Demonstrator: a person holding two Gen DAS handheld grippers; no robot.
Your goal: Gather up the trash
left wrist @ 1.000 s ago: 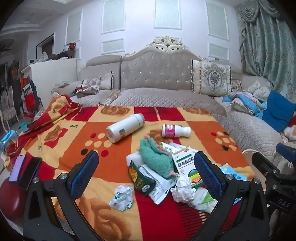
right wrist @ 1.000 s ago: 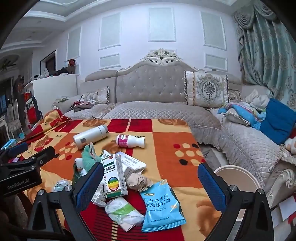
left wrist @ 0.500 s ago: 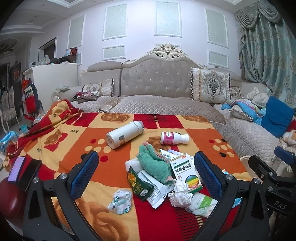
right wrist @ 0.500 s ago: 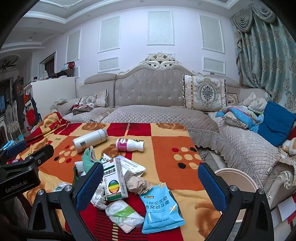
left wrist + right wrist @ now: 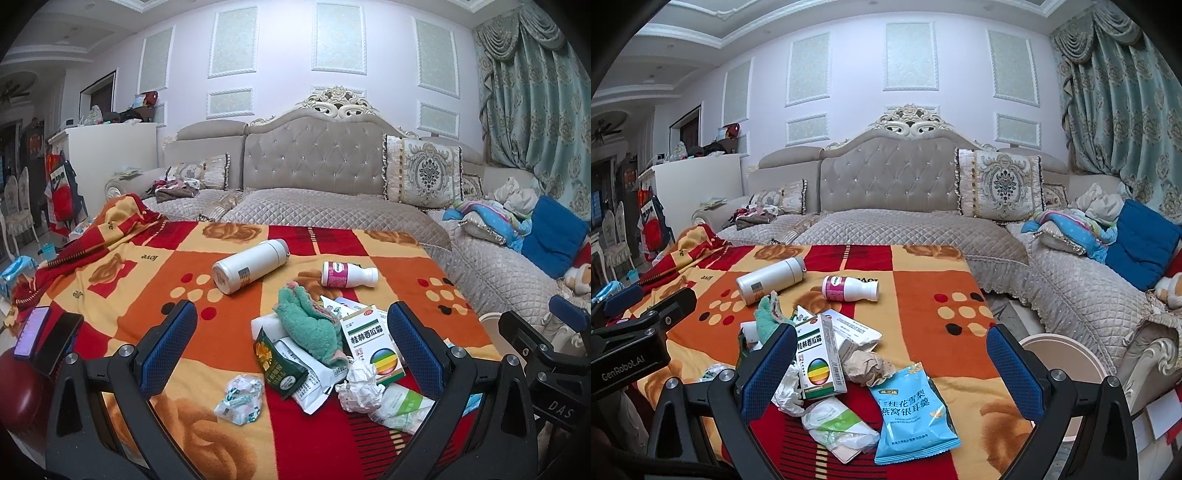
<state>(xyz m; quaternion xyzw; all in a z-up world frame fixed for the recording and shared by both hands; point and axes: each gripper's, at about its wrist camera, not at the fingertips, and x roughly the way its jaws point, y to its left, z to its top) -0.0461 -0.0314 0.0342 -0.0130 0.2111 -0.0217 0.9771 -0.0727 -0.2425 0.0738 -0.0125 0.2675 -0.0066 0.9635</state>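
A heap of trash lies on the orange and red blanket [image 5: 122, 295]. It holds a white medicine box [image 5: 373, 347] [image 5: 820, 358], crumpled white paper [image 5: 358, 387], a dark green packet [image 5: 277, 365], a crumpled wrapper [image 5: 240, 398], a blue snack bag [image 5: 912, 410], brown crumpled paper [image 5: 868, 365], a white thermos [image 5: 251, 266] [image 5: 768, 280] and a pink-labelled bottle [image 5: 347, 275] [image 5: 849, 288]. A green cloth [image 5: 310, 328] lies on the heap. My left gripper [image 5: 291, 350] is open above the heap. My right gripper [image 5: 892, 365] is open above the bag and box.
A round beige bin [image 5: 1067, 362] stands on the floor right of the blanket. Two phones [image 5: 44, 336] lie at the blanket's left edge. A quilted sofa [image 5: 905, 229] with cushions runs behind and along the right side.
Both grippers have drawn back and tilted up a little, so the trash sits lower in each view. Nothing on the blanket has moved.
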